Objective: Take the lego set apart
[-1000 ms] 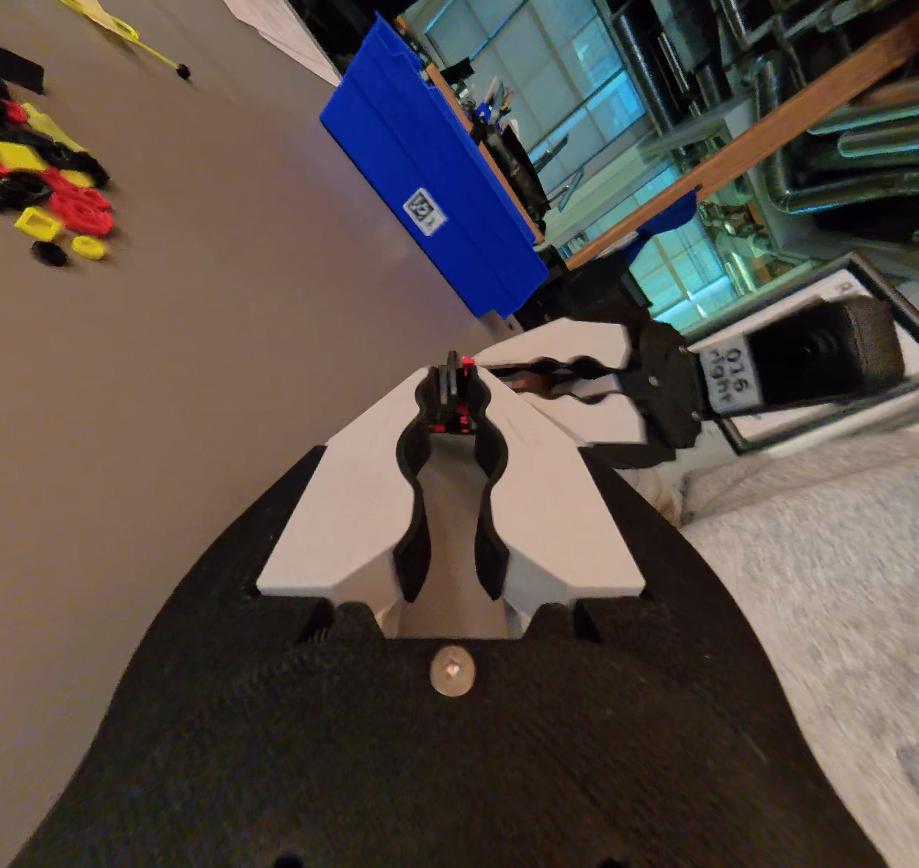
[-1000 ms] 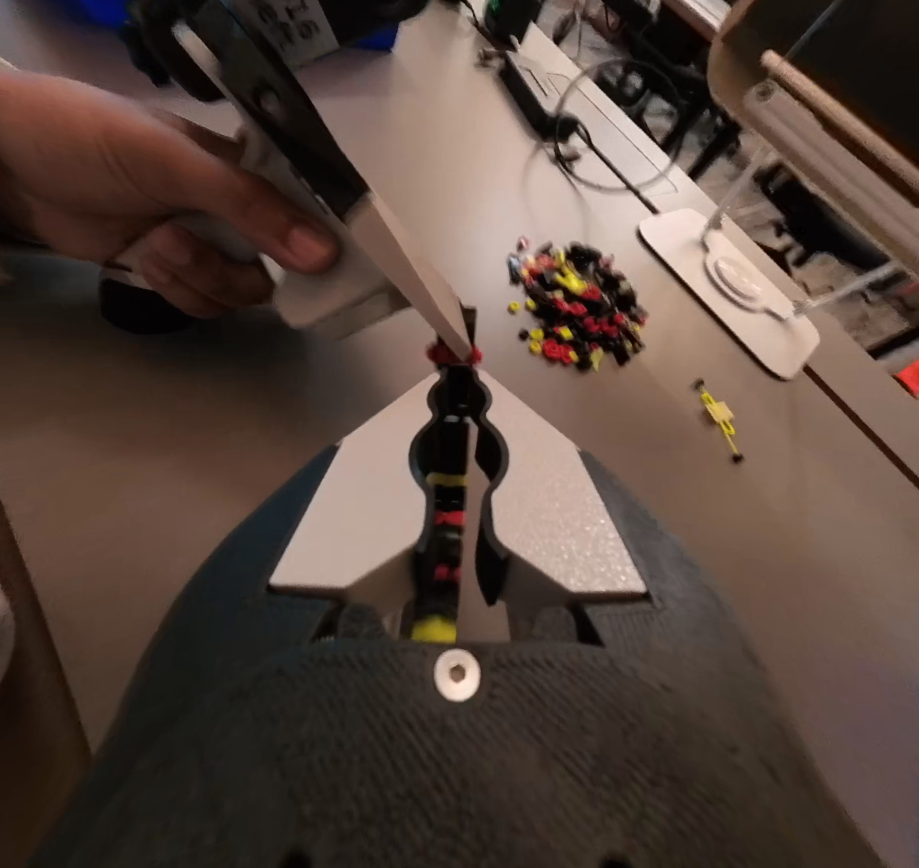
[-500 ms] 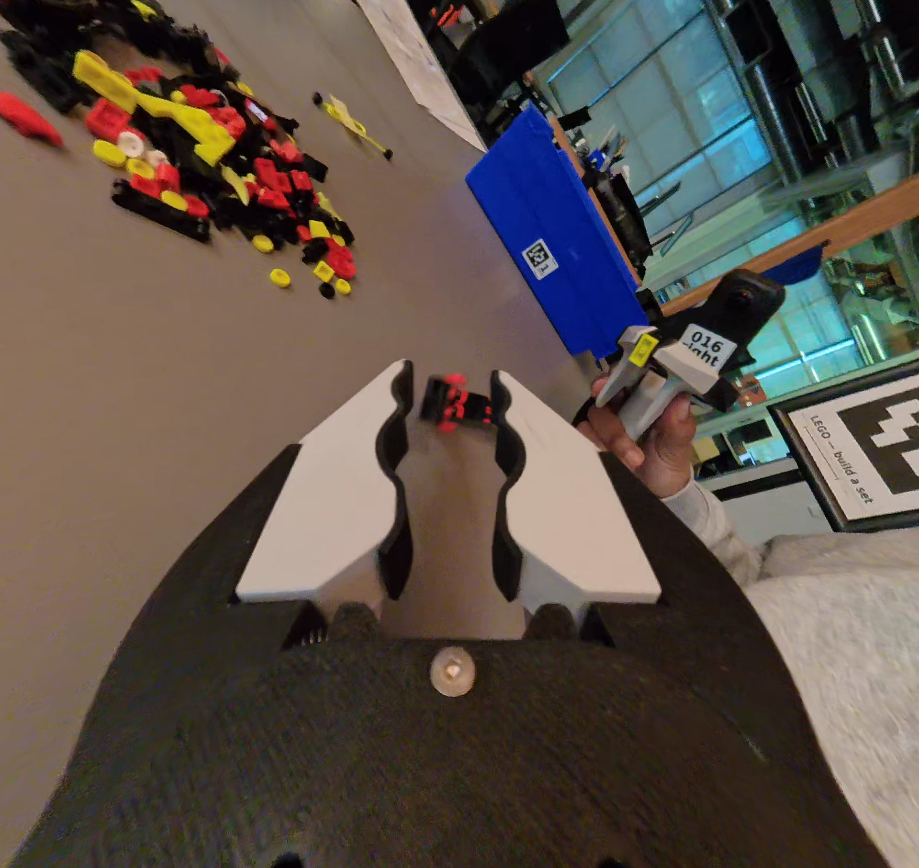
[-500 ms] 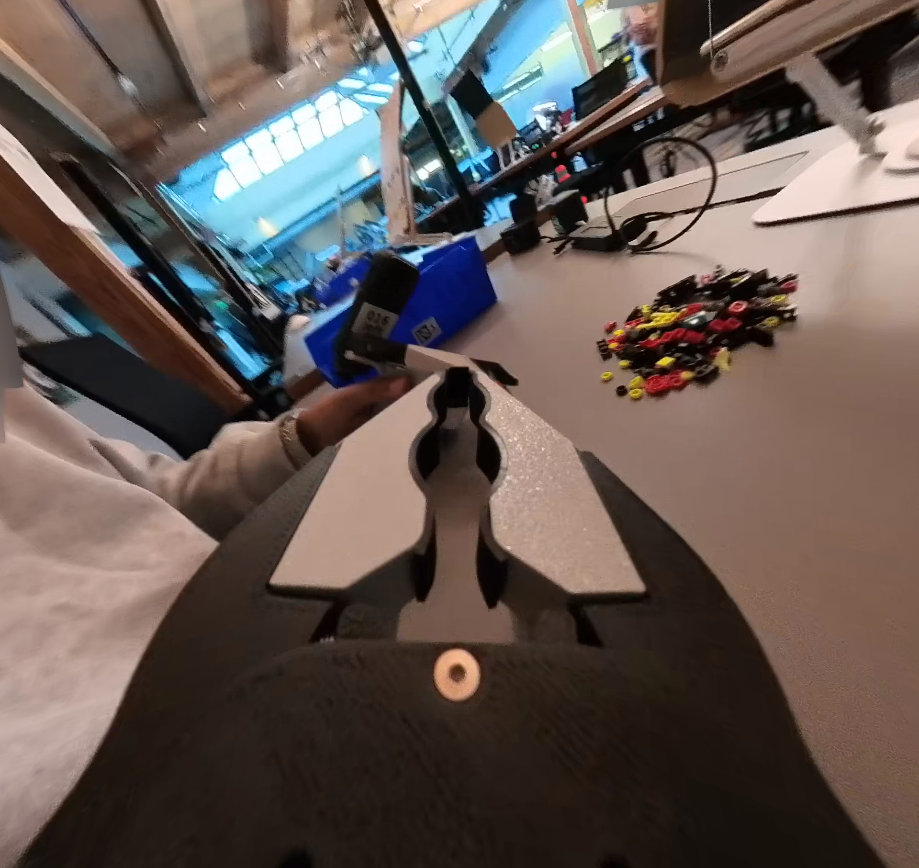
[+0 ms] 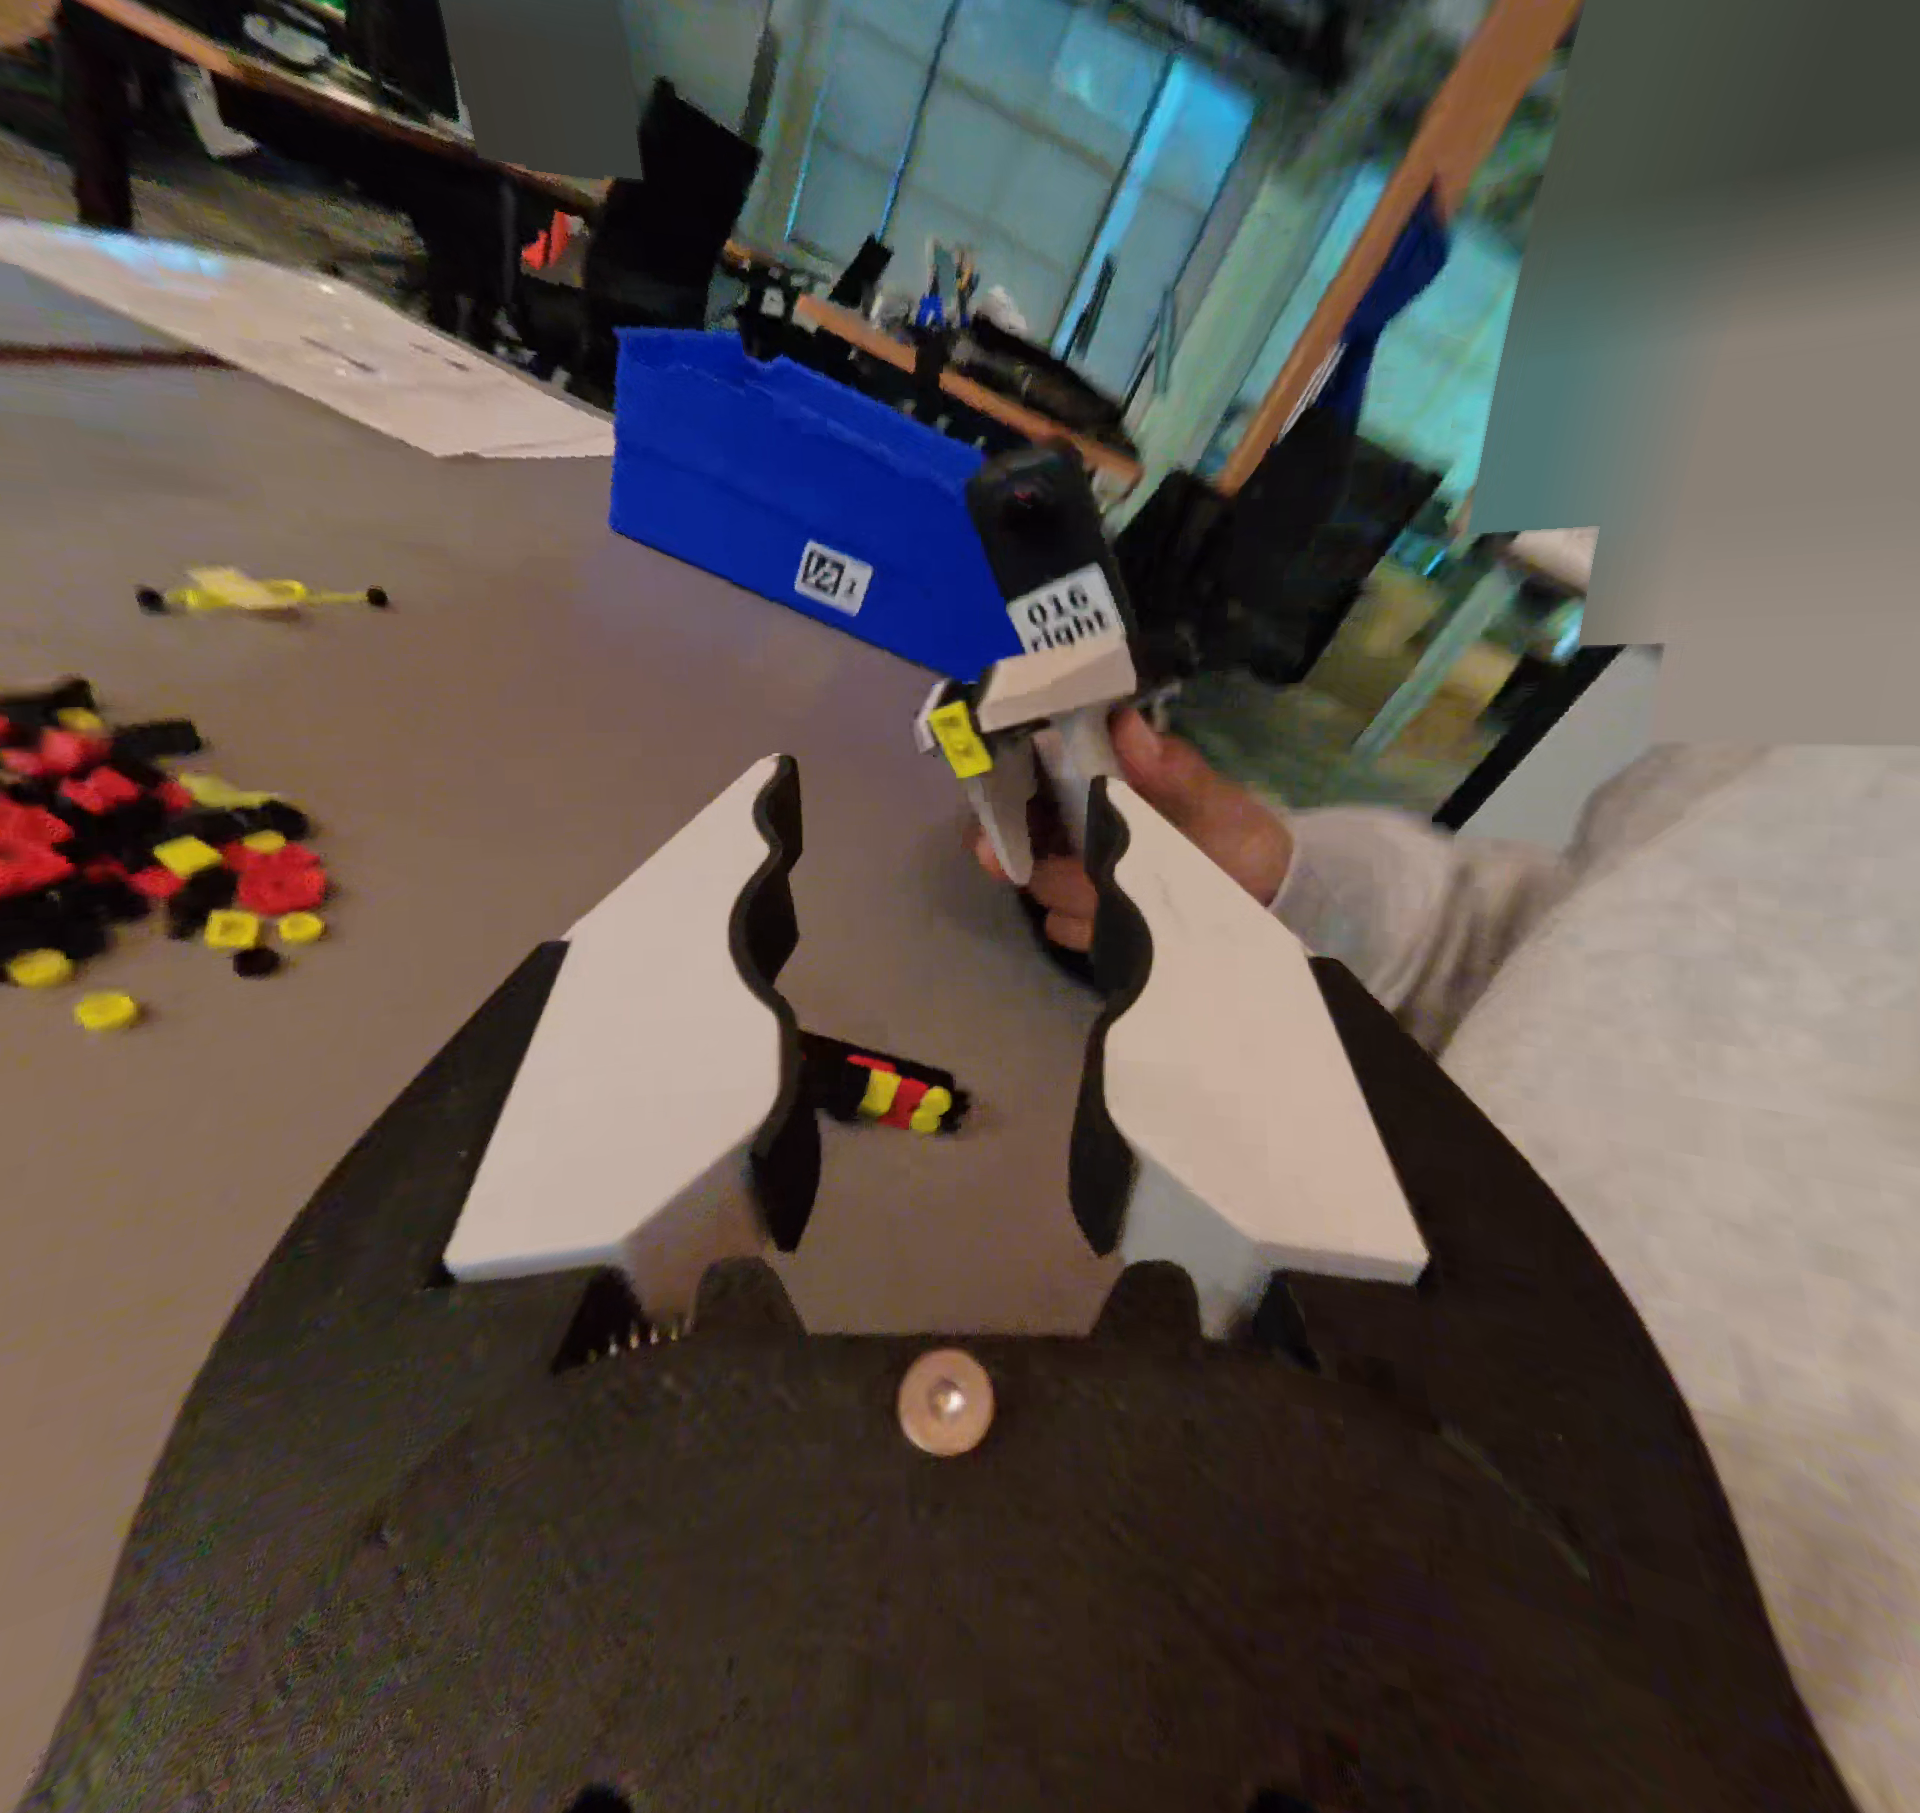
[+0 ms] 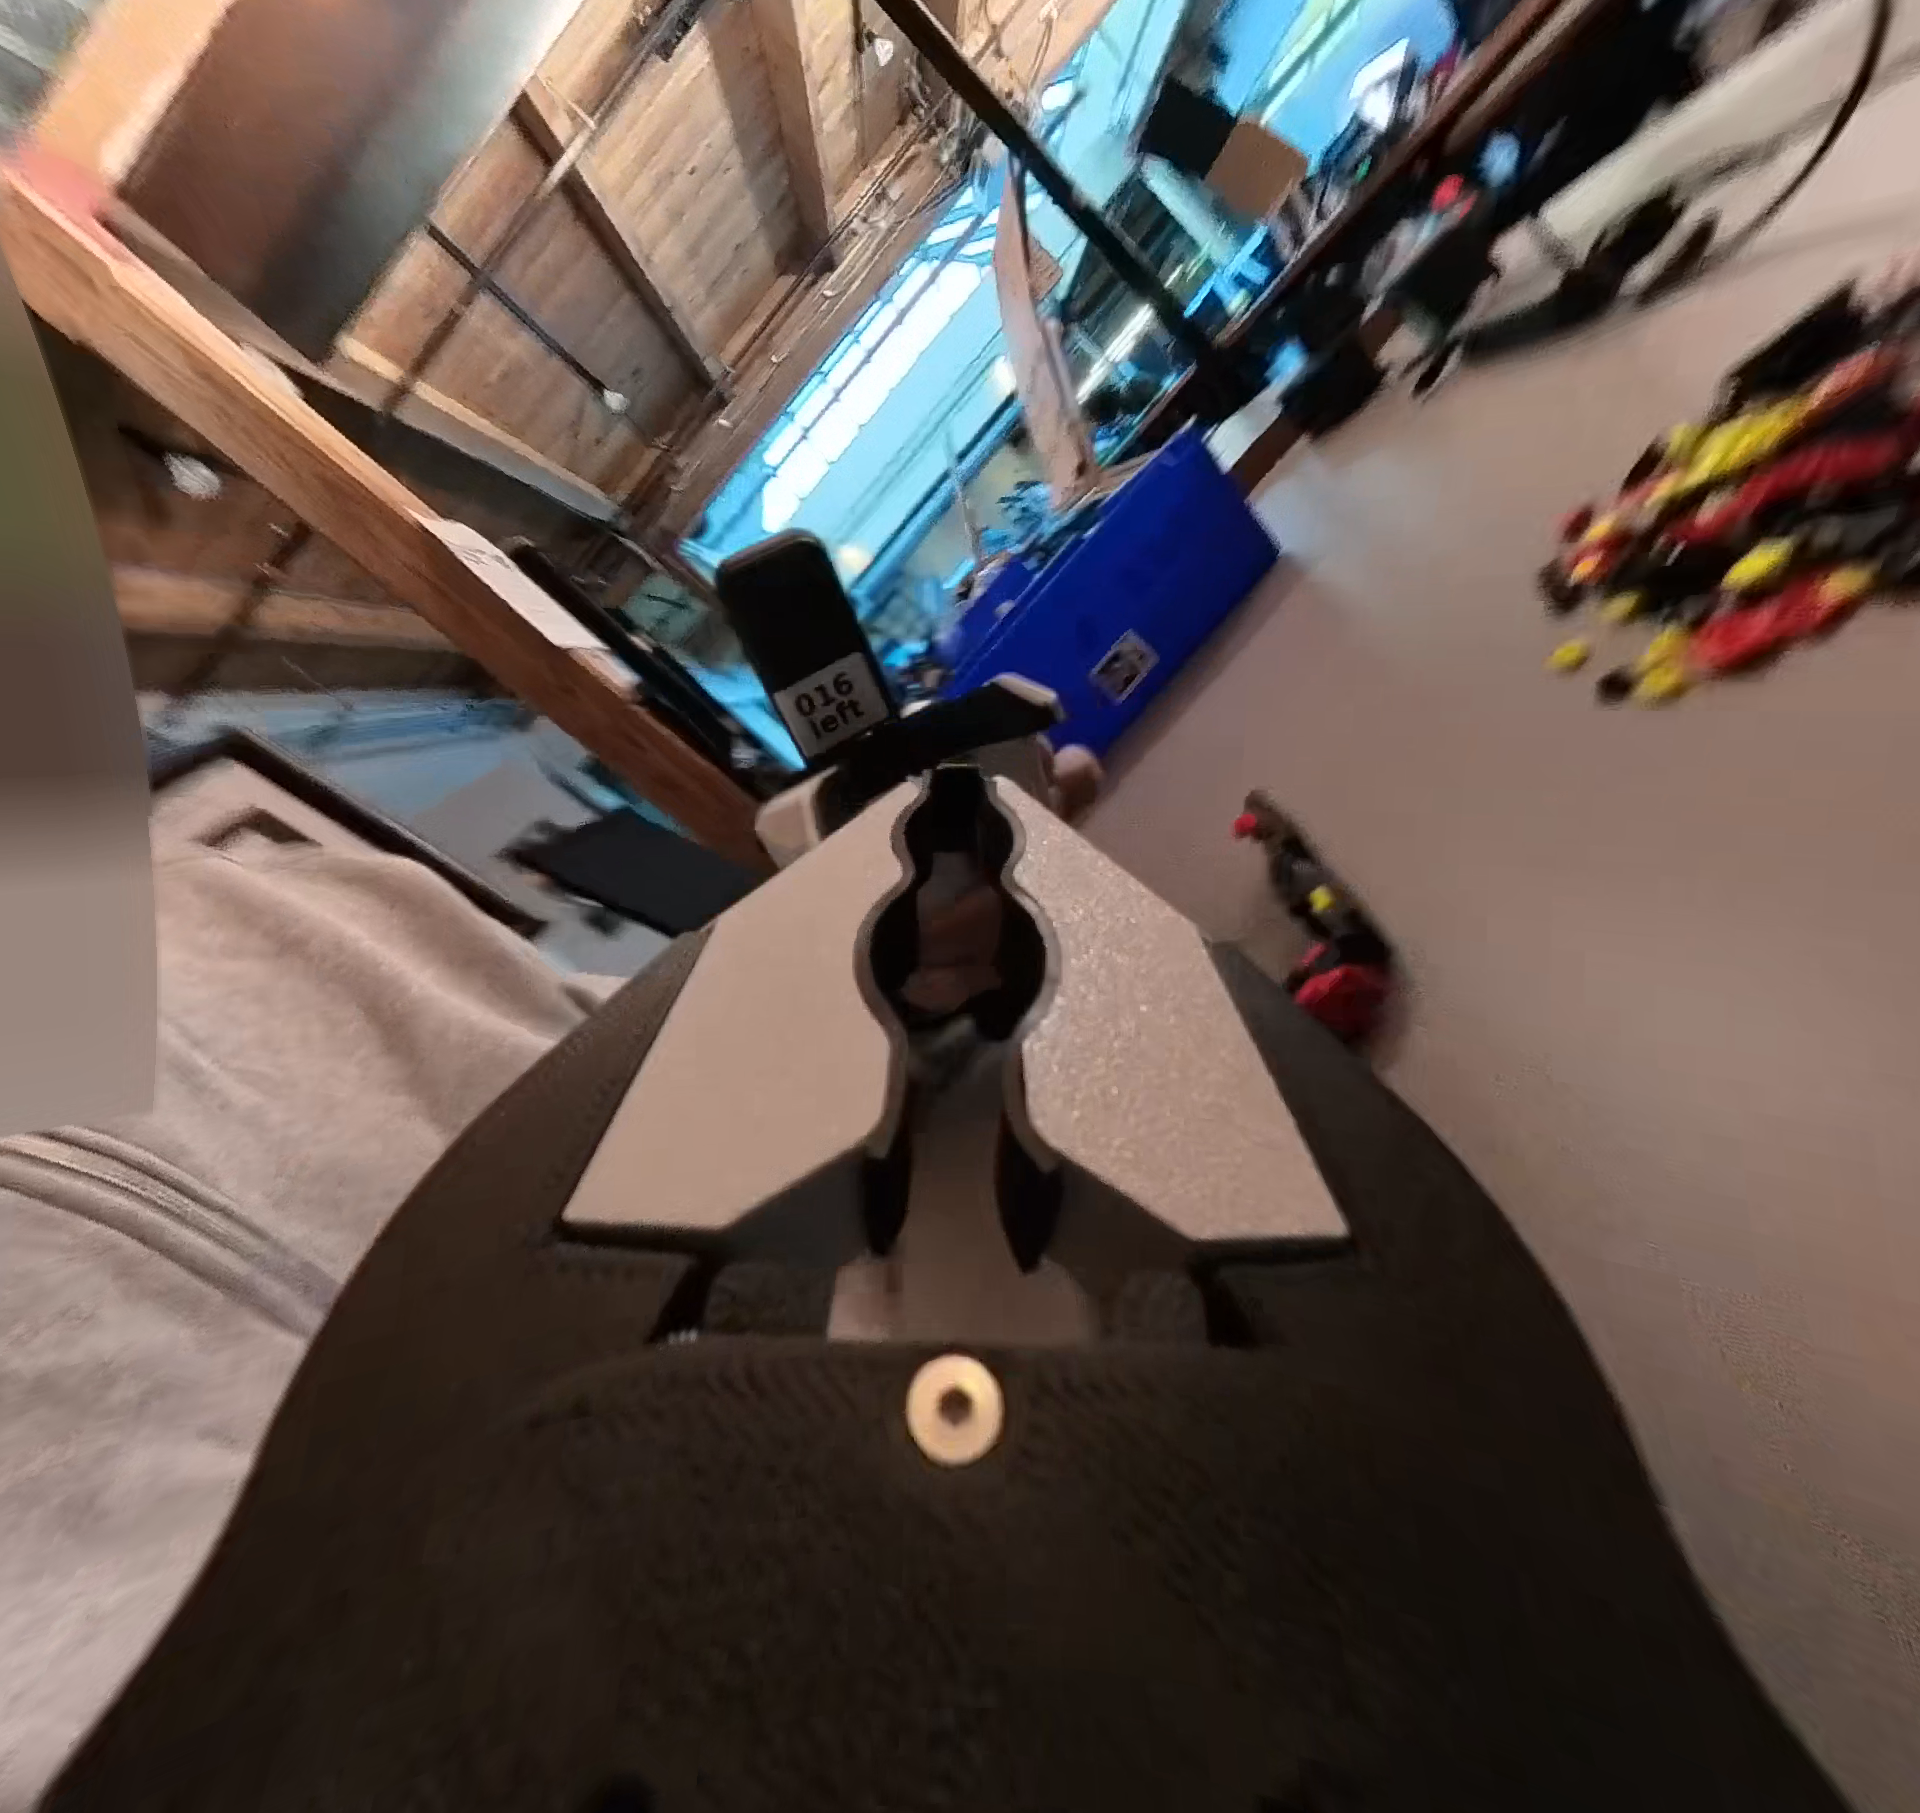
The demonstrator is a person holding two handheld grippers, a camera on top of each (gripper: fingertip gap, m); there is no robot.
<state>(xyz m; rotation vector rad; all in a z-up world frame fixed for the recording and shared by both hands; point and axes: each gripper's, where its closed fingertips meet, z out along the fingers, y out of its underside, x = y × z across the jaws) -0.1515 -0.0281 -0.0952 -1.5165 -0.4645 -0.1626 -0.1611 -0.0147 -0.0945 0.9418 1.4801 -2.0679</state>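
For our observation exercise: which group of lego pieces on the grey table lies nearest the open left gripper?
The small black, red and yellow lego strip, lying alone on the table between the left gripper's fingers.

— What sits on the grey bench (image 5: 499, 724)?

— A scattered pile of loose lego pieces (image 5: 125, 838) (red, yellow, black) at the left, and a small black, red and yellow lego strip (image 5: 883, 1093) lying apart from it.

— Anything farther back?

— A thin yellow lego axle (image 5: 260, 594) with black ends, a blue bin (image 5: 790, 506), and white paper sheets (image 5: 312, 340) by the far edge.
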